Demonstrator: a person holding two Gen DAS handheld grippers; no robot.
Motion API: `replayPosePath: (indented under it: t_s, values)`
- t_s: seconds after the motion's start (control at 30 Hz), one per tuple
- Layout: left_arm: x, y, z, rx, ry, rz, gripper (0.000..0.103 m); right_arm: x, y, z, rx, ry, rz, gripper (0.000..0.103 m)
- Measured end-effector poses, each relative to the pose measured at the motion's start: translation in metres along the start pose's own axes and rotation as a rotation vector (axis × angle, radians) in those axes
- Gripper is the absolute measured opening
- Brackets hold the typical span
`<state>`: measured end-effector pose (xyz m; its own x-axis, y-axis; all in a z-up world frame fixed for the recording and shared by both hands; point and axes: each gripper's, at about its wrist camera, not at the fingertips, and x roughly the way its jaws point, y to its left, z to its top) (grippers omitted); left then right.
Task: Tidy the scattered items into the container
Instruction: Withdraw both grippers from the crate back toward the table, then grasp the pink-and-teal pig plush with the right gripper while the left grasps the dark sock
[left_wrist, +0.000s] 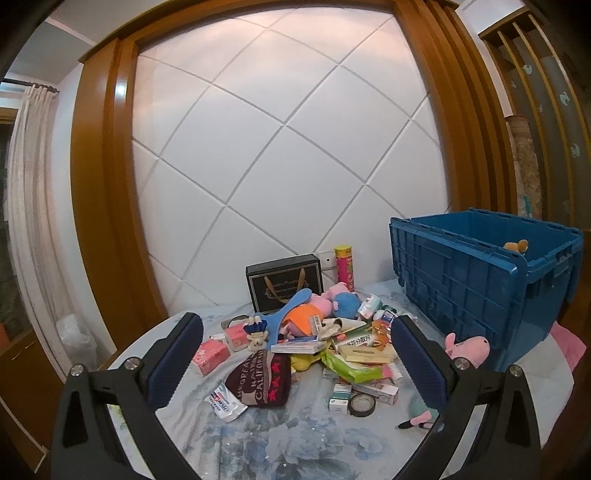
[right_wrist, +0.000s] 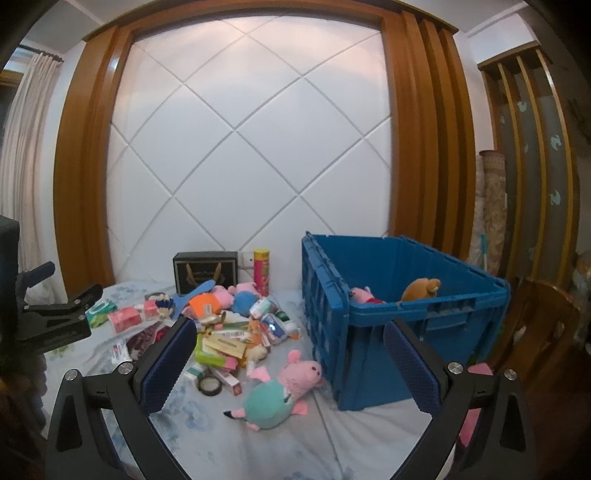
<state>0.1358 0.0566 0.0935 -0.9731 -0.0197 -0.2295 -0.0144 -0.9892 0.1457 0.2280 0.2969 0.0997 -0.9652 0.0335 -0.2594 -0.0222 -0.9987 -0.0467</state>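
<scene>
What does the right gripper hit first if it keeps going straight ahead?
Probably the pig plush lying on the bedsheet, almost centred between the open right gripper fingers. The blue crate sits just right of that line. Depth is uncertain with the fisheye view.

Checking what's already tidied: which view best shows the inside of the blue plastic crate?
The right wrist view: it looks into the blue plastic crate, showing a pink pig plush and brown plush. The left wrist view shows mostly its outer wall, only the brown plush peeking.
</scene>
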Motion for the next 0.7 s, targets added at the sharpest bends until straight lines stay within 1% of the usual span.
replayPosePath:
  t_s: [0.17,0.47,0.7]
  values:
    - [0.003,-0.006,-0.001,0.016,0.004,-0.004,0.103,0.004,-0.005,-0.004,0.015,0.016,-0.010,0.102]
    - [0.007,-0.010,-0.004,0.014,0.012,-0.018,0.103,0.007,-0.009,-0.007,0.027,0.023,-0.027,0.102]
    - [0.012,-0.003,-0.013,0.031,0.024,0.006,0.103,0.014,-0.013,-0.012,0.046,0.031,-0.026,0.102]
